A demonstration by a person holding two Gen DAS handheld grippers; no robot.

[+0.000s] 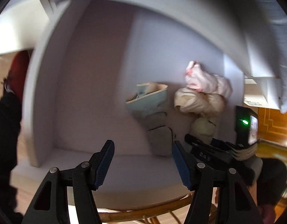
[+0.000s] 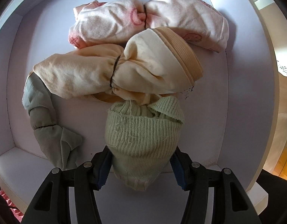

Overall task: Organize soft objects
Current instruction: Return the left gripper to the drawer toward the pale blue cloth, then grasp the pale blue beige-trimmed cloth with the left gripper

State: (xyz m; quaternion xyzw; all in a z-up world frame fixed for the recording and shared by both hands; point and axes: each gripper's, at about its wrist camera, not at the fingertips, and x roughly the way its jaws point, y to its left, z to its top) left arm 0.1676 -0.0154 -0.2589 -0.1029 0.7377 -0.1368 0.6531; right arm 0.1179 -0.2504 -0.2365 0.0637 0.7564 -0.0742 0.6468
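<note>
While the right claw (image 2: 141, 160) grips the green knitted bundle (image 2: 143, 130) on the white shelf (image 2: 236, 112), its pads press both sides of the knit. Just behind it lies the cream bundle (image 2: 113, 72), touching it, with the pink bundle (image 2: 149, 20) behind — a grey-green roll (image 2: 44, 123) curves along the left. The left claw (image 1: 143, 160) hangs spread and holds nothing, facing the same shelf.

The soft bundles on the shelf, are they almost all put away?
Mostly, it seems. The pink bundle, cream bundle and grey bundle already lie in the white cubby. The right gripper has its fingers around the green knit bundle, placing it. The left gripper is open, empty. Any leftovers aren't visible.
</note>
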